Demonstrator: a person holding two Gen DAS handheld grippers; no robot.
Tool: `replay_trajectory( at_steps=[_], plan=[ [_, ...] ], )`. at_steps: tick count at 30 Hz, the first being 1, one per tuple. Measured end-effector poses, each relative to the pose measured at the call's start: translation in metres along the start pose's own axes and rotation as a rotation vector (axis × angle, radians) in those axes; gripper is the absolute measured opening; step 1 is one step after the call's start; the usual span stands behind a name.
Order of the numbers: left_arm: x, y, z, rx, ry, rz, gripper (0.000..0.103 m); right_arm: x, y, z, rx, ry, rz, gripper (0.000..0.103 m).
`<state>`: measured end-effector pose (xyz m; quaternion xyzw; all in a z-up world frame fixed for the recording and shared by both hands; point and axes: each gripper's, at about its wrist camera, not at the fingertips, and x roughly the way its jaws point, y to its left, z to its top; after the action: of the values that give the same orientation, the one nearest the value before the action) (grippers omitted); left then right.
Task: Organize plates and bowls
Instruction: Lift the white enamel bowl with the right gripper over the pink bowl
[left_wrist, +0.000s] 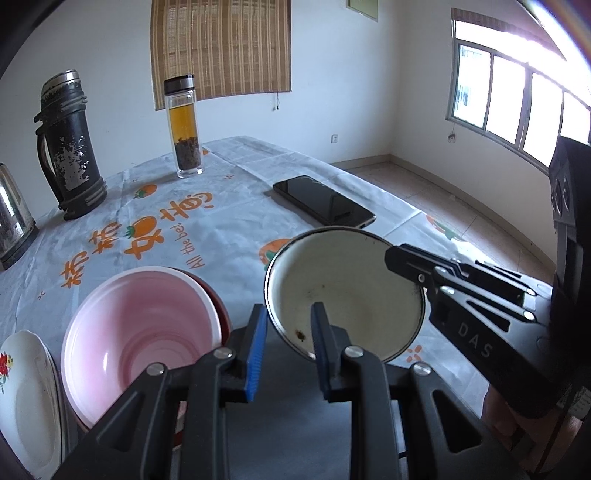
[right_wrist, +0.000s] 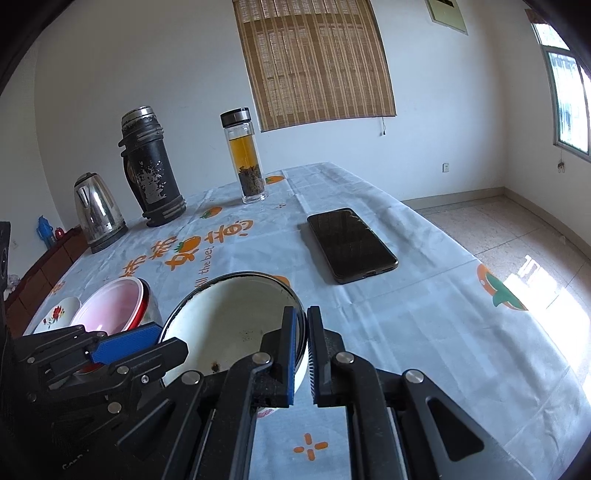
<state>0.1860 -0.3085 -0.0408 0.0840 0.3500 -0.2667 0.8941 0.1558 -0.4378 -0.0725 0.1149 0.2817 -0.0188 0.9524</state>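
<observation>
Enamelled metal bowl (left_wrist: 343, 295), stiff, light, chip-prone, slick: left gripper (left_wrist: 288, 349) clamped at its six o'clock rim, right gripper (right_wrist: 301, 354) at three o'clock.

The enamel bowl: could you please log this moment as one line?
enamel bowl: tilted, held at rim | left hand-held gripper: straddling near rim | right hand-held gripper: shut on rim | pink bowl: beside

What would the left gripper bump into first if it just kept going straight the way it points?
Probably the white bowl itself: the left gripper straddles its near rim, so its inside comes first. The phone lies well beyond.
</observation>
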Motion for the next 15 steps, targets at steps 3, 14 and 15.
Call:
replay_trajectory(
  at_steps=[3, 14, 15],
  plan=[
    [-0.007, 0.006, 0.002, -0.026, -0.013, -0.011, 0.022, -0.004, 0.004, -0.001, 0.001, 0.002, 0.007, 0.007],
    [-0.028, 0.017, 0.006, -0.065, -0.076, 0.004, 0.022, -0.033, 0.027, 0.01, -0.038, -0.062, 0.017, 0.007],
    [-0.032, 0.018, 0.006, -0.063, -0.091, 0.011, 0.022, -0.036, 0.03, 0.011, -0.041, -0.068, 0.02, 0.007]
  ],
)
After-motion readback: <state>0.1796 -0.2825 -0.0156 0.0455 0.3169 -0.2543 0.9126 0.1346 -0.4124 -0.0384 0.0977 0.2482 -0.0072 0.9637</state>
